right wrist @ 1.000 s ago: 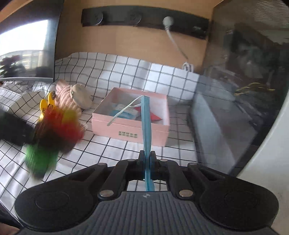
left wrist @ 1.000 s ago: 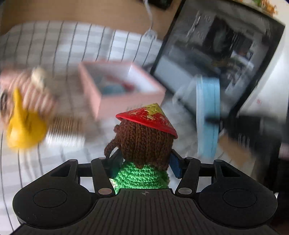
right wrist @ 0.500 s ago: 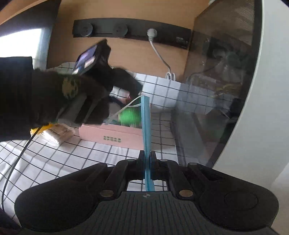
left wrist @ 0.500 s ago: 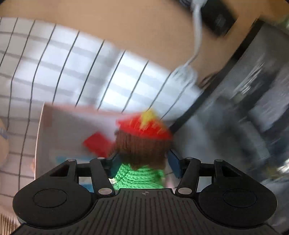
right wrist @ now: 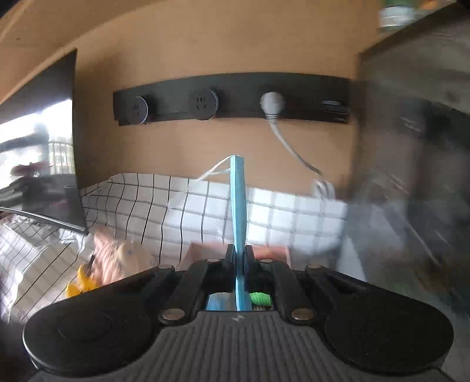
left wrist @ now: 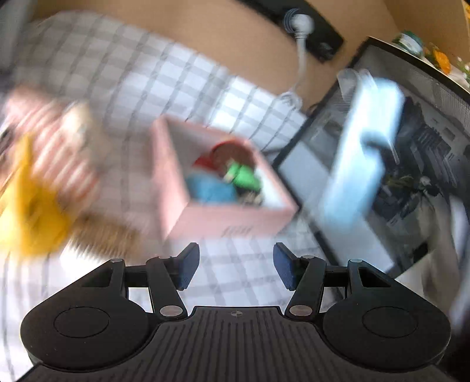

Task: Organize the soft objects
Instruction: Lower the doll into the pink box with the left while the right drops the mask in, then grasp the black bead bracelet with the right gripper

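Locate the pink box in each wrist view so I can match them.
Left wrist: pink box at centre, open, toys inside.
Right wrist: pink box low at centre, mostly hidden behind the right gripper and its blue mask.
Shared landmark: white plug in the wall strip.

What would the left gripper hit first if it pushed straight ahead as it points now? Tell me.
Probably the near wall of the pink box. The open left gripper points at it across bare checked cloth. The picture is blurred, so depth is uncertain.

Checked cloth [left wrist: 235, 97] under a matt pink card box [left wrist: 229, 219] — crocheted doll [left wrist: 241, 173] inside.
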`<state>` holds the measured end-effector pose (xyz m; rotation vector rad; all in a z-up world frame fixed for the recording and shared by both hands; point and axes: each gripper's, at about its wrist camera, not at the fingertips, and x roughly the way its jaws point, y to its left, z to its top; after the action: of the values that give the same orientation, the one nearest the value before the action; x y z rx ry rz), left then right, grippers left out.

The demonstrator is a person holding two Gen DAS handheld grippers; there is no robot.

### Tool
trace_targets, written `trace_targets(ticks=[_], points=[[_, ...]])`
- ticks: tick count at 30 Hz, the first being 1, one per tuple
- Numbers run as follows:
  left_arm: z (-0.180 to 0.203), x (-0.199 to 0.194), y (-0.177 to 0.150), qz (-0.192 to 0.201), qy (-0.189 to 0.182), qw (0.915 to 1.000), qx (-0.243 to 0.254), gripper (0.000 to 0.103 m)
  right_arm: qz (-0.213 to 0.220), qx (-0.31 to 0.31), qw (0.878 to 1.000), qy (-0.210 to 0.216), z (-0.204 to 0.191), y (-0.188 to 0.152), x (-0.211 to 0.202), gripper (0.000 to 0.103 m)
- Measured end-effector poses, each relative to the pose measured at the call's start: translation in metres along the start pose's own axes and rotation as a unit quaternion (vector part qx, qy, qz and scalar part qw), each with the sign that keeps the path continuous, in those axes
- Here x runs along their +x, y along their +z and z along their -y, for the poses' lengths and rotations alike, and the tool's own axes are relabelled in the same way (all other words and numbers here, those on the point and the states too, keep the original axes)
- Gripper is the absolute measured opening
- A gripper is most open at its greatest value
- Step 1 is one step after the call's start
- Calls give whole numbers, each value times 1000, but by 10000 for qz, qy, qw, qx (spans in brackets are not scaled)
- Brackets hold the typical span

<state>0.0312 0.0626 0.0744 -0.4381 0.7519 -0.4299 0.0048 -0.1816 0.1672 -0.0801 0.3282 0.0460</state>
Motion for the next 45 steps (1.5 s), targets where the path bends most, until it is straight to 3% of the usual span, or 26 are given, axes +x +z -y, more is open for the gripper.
trace_targets(ticks=[5, 8, 11, 13, 17, 18, 19, 21, 22, 26, 29, 34, 37, 39, 45], points=[[-37, -39, -29, 229, 277, 9978, -556, 60, -923, -490, 9944, -128, -14, 15, 117, 5], [-57, -67, -41, 453, 499, 9946, -793, 60, -1845, -922, 9778, -380, -21, -3, 179, 4], [-76, -88, -53, 592, 747, 9899, -1052, 60, -2625, -724, 9620, -216, -18, -21, 213, 4], [-88, -97, -59, 633, 911, 9857, -1270, 60, -2709, -583, 9607, -145, -17, -29, 222, 4], [-102, -102, -67, 567, 1105, 9812, -1476, 60, -2525, -399, 9667, -76, -10, -28, 218, 10], [-104, -101, -67, 540, 1129, 9811, -1479, 60, -2449, -364, 9688, -77, -7, -26, 213, 21], [-104, -98, -65, 511, 1161, 9808, -1478, 60, -2335, -341, 9717, -51, -7, -23, 203, 44], [-103, -91, -64, 460, 1214, 9808, -1454, 60, -1904, -344, 9811, 46, -6, -18, 173, 76], [-104, -89, -64, 433, 1243, 9810, -1425, 60, -1634, -399, 9857, 30, -7, -18, 156, 79], [-104, -83, -53, 420, 1370, 9820, -1228, 60, -1057, -795, 9912, 96, -20, -19, 106, 80], [-108, -86, -34, 684, 1507, 9806, -1052, 60, -710, -1116, 9912, 86, -36, -38, 72, 85], [-130, -84, 19, 1023, 1808, 9754, -736, 60, -451, -1239, 9912, 113, -61, -77, 35, 86], [-153, -73, 52, 1146, 1876, 9713, -906, 60, -402, -1474, 9883, 14, -79, -98, 20, 86], [-168, -58, 72, 1042, 1852, 9720, -1004, 60, -418, -1646, 9855, 29, -88, -110, 11, 86], [-194, 4, 103, 468, 2474, 9653, -690, 60, -540, -1863, 9810, -74, -98, -134, -1, 86]])
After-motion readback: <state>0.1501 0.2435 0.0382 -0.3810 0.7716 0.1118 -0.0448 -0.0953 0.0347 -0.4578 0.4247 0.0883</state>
